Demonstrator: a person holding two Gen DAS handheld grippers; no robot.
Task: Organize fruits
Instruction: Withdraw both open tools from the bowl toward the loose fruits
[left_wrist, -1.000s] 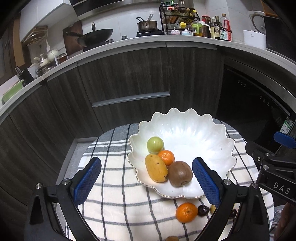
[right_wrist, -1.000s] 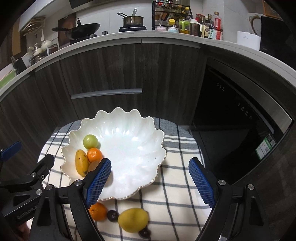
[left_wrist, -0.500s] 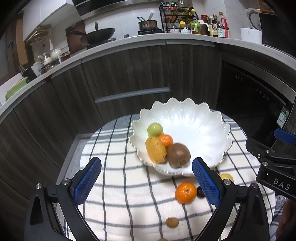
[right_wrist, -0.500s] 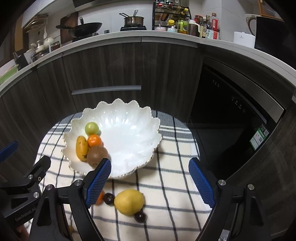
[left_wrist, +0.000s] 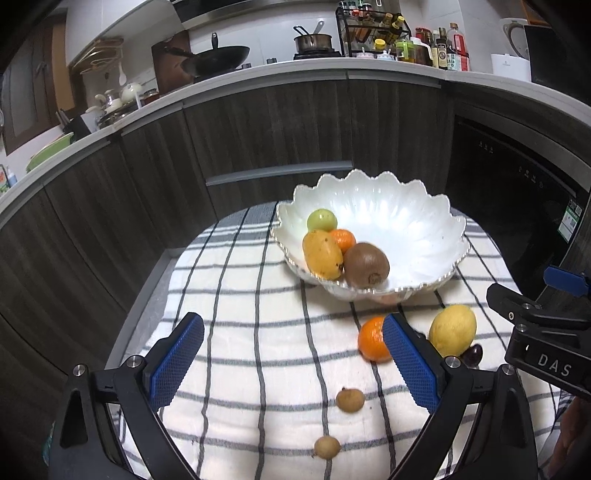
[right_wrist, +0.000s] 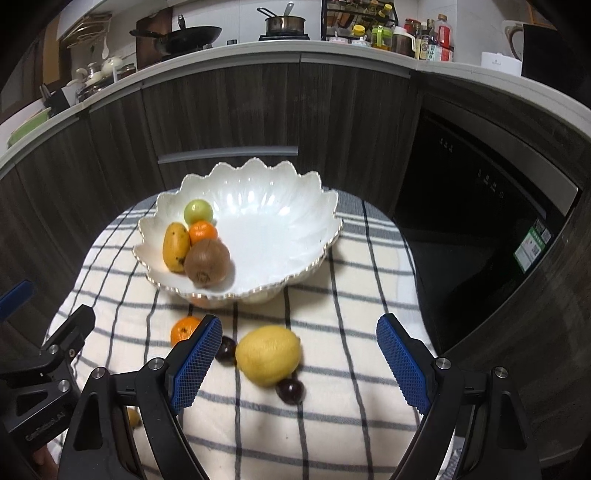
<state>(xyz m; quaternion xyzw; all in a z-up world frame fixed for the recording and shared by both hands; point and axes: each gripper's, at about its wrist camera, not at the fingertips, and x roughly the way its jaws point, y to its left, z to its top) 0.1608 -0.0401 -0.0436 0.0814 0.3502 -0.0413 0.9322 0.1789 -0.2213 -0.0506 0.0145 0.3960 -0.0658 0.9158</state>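
A white scalloped bowl (left_wrist: 417, 225) (right_wrist: 280, 225) on the striped cloth holds a kiwi (left_wrist: 365, 264) (right_wrist: 207, 261), a mango (left_wrist: 322, 254), a small orange (left_wrist: 343, 239) and a green fruit (left_wrist: 322, 220). On the cloth in front of it lie an orange (left_wrist: 371, 338) (right_wrist: 183, 328), a lemon (left_wrist: 452, 329) (right_wrist: 267, 355), dark cherries (right_wrist: 290, 390) (right_wrist: 225, 350) and two small brown fruits (left_wrist: 349, 399) (left_wrist: 327, 446). My left gripper (left_wrist: 293, 363) is open above the cloth, empty. My right gripper (right_wrist: 299, 363) is open with the lemon in line between its fingers, untouched.
The round table with the checked cloth (left_wrist: 236, 332) stands in front of dark kitchen cabinets (left_wrist: 266, 122). A black oven front (right_wrist: 480, 206) is at the right. The counter above carries a wok, a pot and bottles.
Both grippers have drawn back from the bowl and sunk lower, bringing the loose fruit on the cloth fully into view. Both stay open and empty.
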